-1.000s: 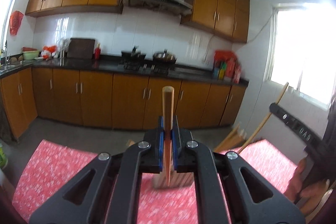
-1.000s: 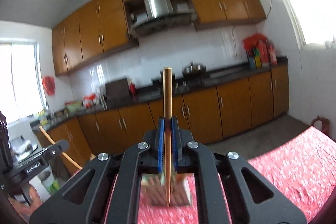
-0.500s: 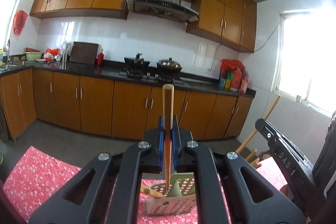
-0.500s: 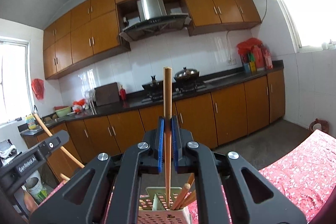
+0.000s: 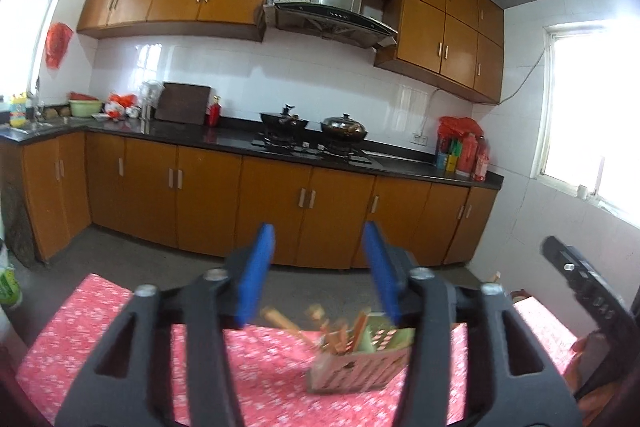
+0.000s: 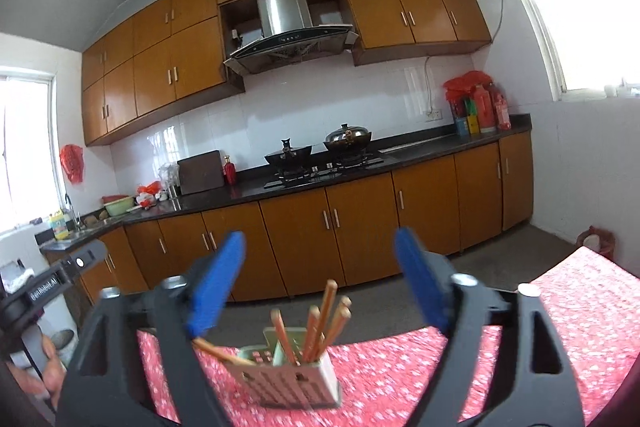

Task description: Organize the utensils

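From the right wrist we see the utensil holder sharply: a pale, slotted plastic box standing on the red floral tablecloth, holding a cluster of wooden chopsticks that lean at various angles, one jutting out low to the left. The left wrist view shows the same holder only as a blur, its chopsticks smeared, but it gives us more of the cloth on its left side.

Our right gripper stands wide apart, blue pads clear of everything, the holder below and between them. Our left gripper is also released, nothing between its pads — both jaws have just been opening, and the chopsticks they carried are gone from them.

Each view catches the other tool at its edge. In the right view the left one bears white lettering — it seems to read "GenRobot.AI" — with a hand under it.
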A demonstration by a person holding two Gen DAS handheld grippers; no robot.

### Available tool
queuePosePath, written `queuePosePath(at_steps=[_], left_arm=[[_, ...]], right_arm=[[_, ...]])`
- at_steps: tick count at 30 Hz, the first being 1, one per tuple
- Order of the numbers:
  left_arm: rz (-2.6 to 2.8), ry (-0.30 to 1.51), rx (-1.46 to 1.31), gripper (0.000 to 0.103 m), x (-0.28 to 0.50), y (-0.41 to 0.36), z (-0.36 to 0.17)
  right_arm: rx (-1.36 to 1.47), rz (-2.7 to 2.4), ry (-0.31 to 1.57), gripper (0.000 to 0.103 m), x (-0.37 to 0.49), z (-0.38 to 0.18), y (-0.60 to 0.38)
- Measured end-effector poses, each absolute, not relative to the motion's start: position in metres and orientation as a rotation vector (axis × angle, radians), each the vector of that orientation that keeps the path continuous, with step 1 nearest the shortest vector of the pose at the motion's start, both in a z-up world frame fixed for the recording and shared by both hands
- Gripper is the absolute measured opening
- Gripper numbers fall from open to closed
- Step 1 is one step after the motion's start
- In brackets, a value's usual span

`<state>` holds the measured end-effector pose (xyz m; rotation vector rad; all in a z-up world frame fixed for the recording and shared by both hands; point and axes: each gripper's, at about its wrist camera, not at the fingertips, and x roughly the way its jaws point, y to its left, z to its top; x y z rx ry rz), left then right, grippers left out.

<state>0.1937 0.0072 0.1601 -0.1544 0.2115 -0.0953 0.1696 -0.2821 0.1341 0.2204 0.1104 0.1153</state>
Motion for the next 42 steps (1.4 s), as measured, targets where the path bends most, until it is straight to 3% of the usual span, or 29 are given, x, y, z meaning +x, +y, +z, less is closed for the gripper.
queuePosePath(at_steps=[2,4,5,21,42], left_arm=[[-0.086,0.207,-0.134,0.079,0.172,0.015,0.154],[-0.087,0.212,-0.111,0.097,0.148,0.022,0.144],[-0.082,0.212,-0.1,0.099,0.136,0.024,0.138],[0.045,0.326,0.043,0.099,0.033,0.018,0.031],[0.003,0.401,0.035,0.099,0.025,0.01,-0.007]], right_arm=[[0.174,0.102,0.113,0.101,0.149,0.13,-0.281],[0.141,0.095,0.121,0.101,0.133,0.123,-0.278],[0.128,0.094,0.13,0.101,0.124,0.117,-0.277],[0.01,0.039,0.316,0.101,0.055,0.024,-0.236],[0.028,0.05,0.398,0.101,0.037,-0.018,-0.24]])
